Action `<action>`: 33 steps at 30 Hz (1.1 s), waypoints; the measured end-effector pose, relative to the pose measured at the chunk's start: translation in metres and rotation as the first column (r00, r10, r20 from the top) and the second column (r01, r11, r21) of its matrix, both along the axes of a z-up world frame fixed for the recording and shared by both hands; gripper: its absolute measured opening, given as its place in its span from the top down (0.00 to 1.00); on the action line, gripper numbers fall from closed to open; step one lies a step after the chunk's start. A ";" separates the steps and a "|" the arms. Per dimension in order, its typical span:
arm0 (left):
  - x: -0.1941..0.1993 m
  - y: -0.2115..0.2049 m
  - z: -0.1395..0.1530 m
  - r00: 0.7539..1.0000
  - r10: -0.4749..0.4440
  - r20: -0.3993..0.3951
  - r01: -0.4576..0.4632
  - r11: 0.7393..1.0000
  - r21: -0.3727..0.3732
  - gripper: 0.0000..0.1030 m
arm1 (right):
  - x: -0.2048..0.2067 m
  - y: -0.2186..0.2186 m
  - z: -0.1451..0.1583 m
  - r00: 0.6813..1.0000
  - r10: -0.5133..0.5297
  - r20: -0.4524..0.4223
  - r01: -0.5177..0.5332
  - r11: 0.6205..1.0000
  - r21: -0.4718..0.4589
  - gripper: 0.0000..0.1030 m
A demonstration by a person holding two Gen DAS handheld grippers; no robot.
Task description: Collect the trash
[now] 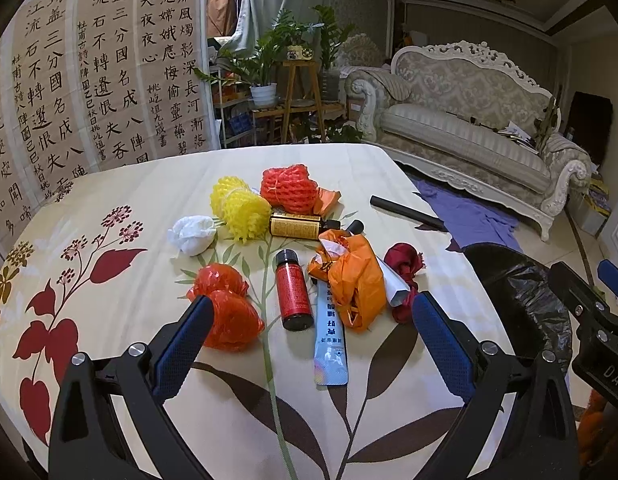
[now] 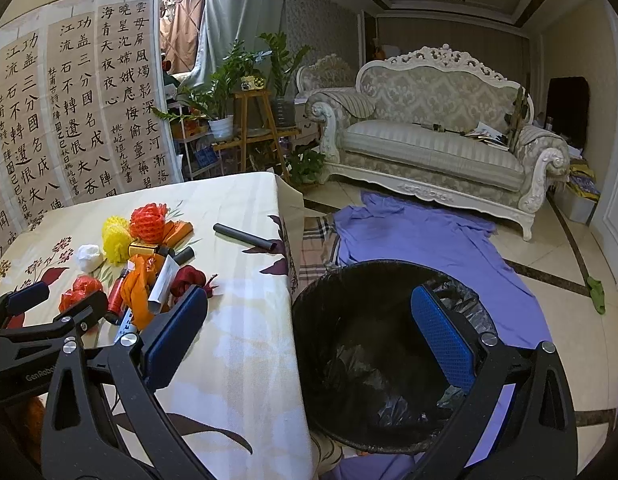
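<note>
Your table, draped in a cream cloth printed with red and brown leaves (image 1: 109,208), still carries the whole pile, so the job looks barely begun. The round black bin lined with a black plastic bag (image 2: 373,360) stands on the floor just off the table's edge at three o'clock; as far as its dark interior shows, nothing coloured lies in it yet.

Your left gripper (image 1: 309,332) hangs spread wide and empty over the near part of the heap. Your right gripper (image 2: 309,332) is equally wide and empty, straddling the table edge and the bin rim.

Left to collect, working down in size: the crumpled orange plastic bag (image 1: 355,276) at one o'clock, the yellow foam net sleeve (image 1: 239,208) and red foam net sleeve (image 1: 289,188) at twelve, the crinkled red cellophane wad (image 1: 229,308) at ten, the small red bottle with a black cap (image 1: 293,292) dead ahead, and the white tissue ball (image 1: 191,234) at eleven.

The long white sachet (image 1: 331,344) lies partly under the orange bag, so lifting either may drag the other.
</note>
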State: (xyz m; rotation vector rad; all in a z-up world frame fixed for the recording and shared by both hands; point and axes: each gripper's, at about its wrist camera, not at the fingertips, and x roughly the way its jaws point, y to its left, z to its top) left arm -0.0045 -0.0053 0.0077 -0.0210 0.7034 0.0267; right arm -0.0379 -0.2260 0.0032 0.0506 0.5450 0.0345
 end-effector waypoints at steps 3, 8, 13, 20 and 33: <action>0.000 0.000 0.000 1.000 0.000 0.002 0.000 1.000 0.002 0.06 | 0.000 0.000 0.000 1.000 -0.002 0.000 0.002 1.000 0.000 0.03; -0.001 0.000 -0.001 1.000 -0.006 0.001 0.006 1.000 0.001 0.06 | -0.001 0.000 0.000 1.000 -0.001 -0.001 0.001 1.000 0.001 0.03; -0.001 -0.001 0.000 1.000 -0.015 -0.002 0.015 1.000 -0.002 0.06 | 0.000 0.000 0.001 1.000 -0.003 0.000 0.003 1.000 0.003 0.03; -0.001 -0.002 0.000 1.000 -0.013 -0.003 0.013 1.000 -0.001 0.06 | -0.001 0.001 -0.001 1.000 -0.005 -0.004 0.005 1.000 0.004 0.03; -0.002 0.001 0.001 1.000 -0.014 -0.005 0.014 1.000 -0.009 0.06 | 0.002 -0.004 0.000 0.999 -0.007 -0.035 0.008 1.000 0.025 0.03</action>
